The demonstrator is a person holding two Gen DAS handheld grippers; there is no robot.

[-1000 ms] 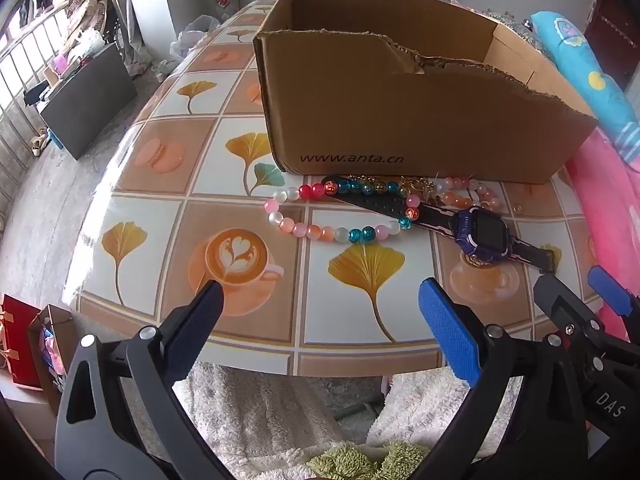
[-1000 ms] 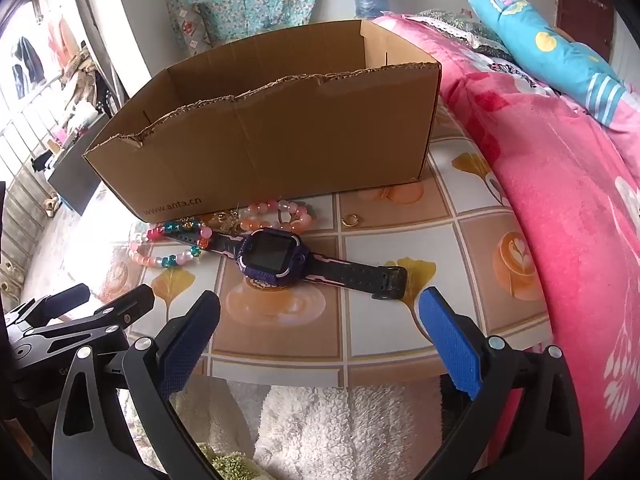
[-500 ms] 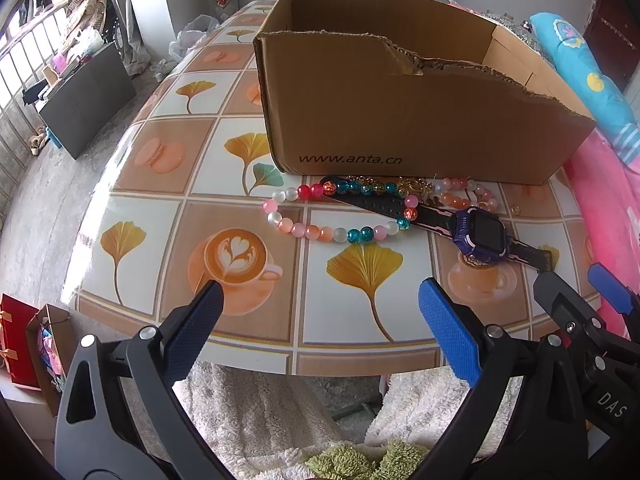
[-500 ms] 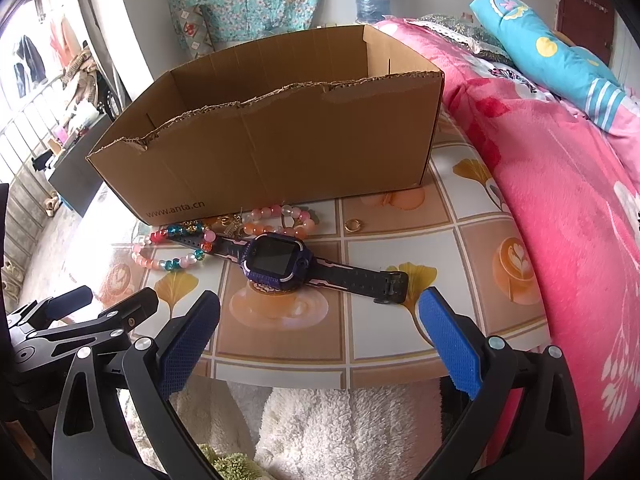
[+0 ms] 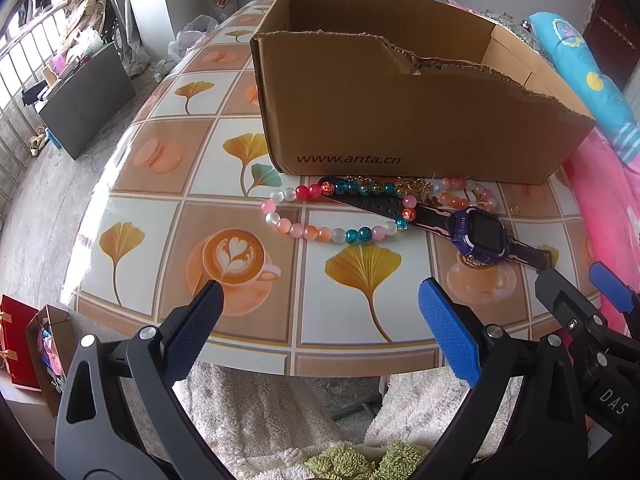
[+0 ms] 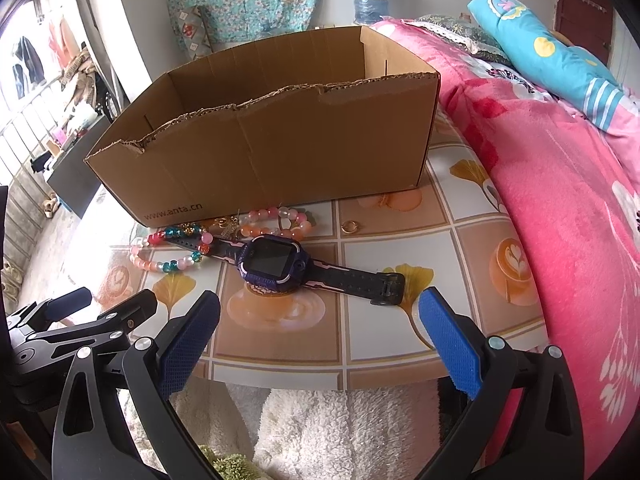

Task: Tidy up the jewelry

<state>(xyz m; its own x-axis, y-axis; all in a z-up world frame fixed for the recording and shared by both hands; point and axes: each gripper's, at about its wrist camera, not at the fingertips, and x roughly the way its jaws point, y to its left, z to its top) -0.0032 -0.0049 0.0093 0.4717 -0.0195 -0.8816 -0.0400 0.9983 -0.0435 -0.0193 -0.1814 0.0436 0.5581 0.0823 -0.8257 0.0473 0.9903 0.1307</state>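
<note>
A purple watch (image 6: 274, 264) is seen lying flat, face up, on the table (image 6: 400, 344), near the front edge. Its long axis is set on a slant: one strap end points at the front right corner, the other at the cardboard box (image 6: 280, 152), whose long printed wall (with a torn upper rim) is turned toward the front edge. That far strap end is passed under a beaded bracelet (image 5: 332, 216) of pink, white, red and teal beads, so the two are touching. Just behind the watch, against the box wall, a smaller pink and orange bracelet (image 6: 280, 222) and a tangle of gold chain (image 5: 412, 186) are found. A small gold ring (image 6: 350, 227) lies apart, toward the right edge. A pink blanket (image 6: 560, 208) borders that edge.

The left gripper (image 5: 320, 320) and the right gripper (image 6: 318, 330) are held over the front edge, jaws spread wide and empty.
</note>
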